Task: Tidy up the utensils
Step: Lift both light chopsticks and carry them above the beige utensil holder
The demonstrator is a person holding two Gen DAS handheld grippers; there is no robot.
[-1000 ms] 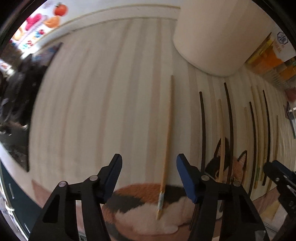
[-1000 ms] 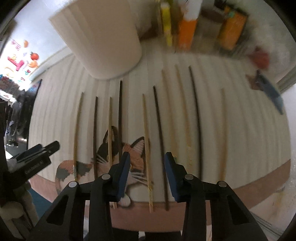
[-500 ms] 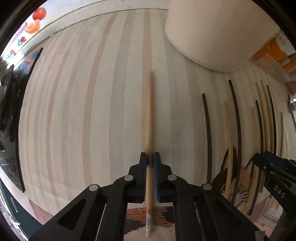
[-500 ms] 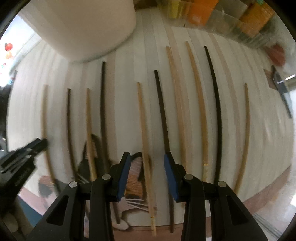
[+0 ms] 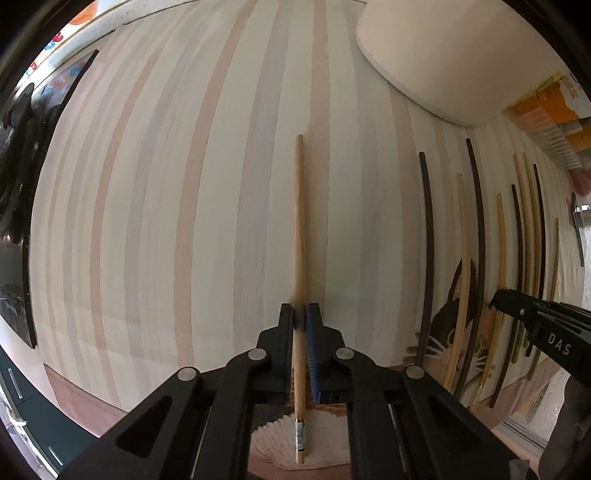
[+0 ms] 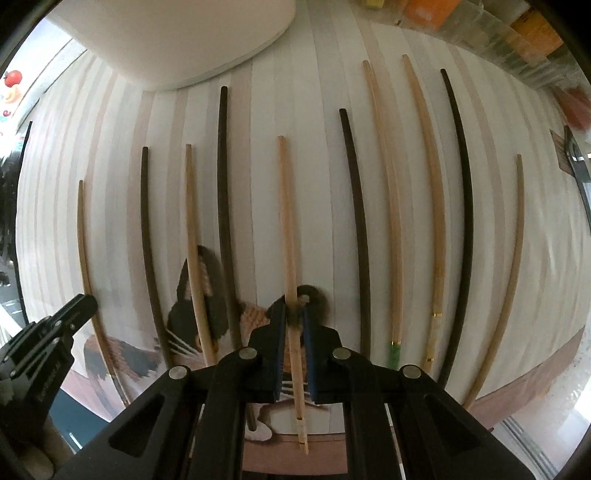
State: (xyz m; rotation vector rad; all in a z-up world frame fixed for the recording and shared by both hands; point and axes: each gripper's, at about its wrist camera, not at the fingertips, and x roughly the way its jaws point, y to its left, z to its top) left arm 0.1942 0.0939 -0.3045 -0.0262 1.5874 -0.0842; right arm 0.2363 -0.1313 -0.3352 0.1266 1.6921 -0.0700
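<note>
Several light wooden and dark chopsticks lie side by side on a striped placemat (image 5: 147, 221) with a cat picture. My left gripper (image 5: 300, 315) is shut on a light wooden chopstick (image 5: 299, 221), the leftmost one, which points away from me. My right gripper (image 6: 294, 314) is shut on another light wooden chopstick (image 6: 286, 221) in the middle of the row. A dark chopstick (image 6: 356, 221) lies right of it and another dark chopstick (image 6: 225, 206) left of it. The right gripper also shows in the left wrist view (image 5: 517, 306).
A large cream round container (image 5: 461, 55) stands at the far edge of the mat, also in the right wrist view (image 6: 177, 37). Orange and yellow packages (image 6: 517, 33) line the back right. A dark object (image 5: 18, 184) lies off the mat's left edge.
My left gripper came down and shut on the leftmost light chopstick. My right gripper moved forward over the row and shut on the middle light chopstick.
</note>
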